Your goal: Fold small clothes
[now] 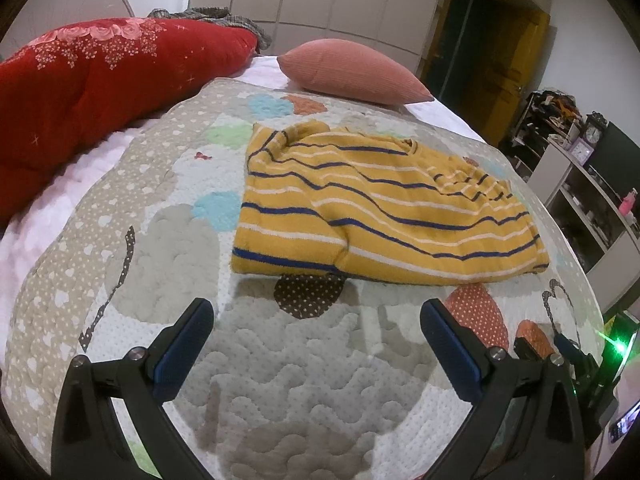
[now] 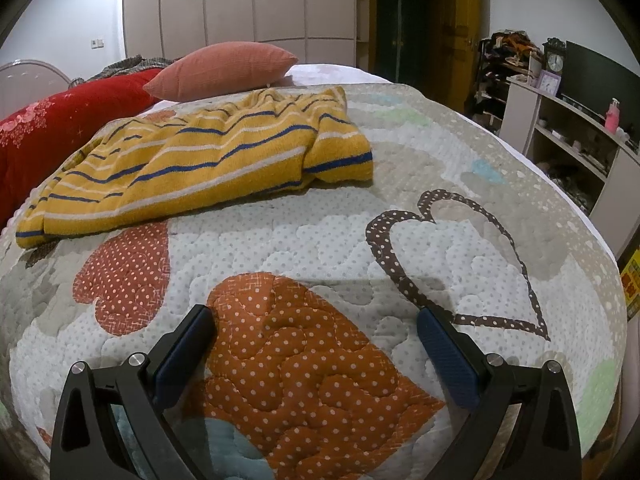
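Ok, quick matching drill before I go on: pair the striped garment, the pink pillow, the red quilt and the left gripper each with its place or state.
Things:
1. yellow striped garment
2. pink pillow
3. red quilt
4. left gripper

Places or states:
A. open, empty, above the patterned bedspread
B. bunched along the far left of the bed
C. lying rumpled on the bedspread, ungripped
D. at the far end of the bed, beyond the garment

Pairs: 1-C, 2-D, 3-B, 4-A
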A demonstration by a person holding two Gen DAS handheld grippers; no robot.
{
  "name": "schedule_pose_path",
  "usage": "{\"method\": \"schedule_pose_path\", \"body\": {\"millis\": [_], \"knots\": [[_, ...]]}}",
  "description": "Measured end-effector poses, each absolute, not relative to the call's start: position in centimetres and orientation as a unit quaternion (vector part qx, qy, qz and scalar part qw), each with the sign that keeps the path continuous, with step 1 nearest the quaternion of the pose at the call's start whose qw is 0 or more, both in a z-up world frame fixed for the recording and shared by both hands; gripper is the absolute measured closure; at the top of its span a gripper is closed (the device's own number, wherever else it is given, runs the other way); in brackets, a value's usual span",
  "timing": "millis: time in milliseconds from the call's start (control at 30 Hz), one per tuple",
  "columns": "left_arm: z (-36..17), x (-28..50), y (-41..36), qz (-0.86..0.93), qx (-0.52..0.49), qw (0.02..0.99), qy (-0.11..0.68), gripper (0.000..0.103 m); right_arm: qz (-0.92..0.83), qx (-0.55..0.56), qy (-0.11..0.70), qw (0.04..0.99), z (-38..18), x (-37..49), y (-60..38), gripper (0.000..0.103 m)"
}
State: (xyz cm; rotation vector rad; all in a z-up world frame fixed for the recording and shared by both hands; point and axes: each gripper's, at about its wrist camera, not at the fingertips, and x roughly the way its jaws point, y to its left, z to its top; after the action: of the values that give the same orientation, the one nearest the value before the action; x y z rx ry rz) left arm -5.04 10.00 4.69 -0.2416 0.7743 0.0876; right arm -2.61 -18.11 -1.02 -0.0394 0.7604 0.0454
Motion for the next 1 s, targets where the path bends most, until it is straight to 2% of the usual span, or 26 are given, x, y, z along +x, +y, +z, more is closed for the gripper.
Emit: {"method": "schedule_pose_path", "body": {"millis": [1000], "knots": [[3.5,-6.5,9.9,0.049,-0.125,0.909,0.394,0.000,0.022,-0.025,0.358,0.933,-1.3,-3.3,-18.0,0.000]]}}
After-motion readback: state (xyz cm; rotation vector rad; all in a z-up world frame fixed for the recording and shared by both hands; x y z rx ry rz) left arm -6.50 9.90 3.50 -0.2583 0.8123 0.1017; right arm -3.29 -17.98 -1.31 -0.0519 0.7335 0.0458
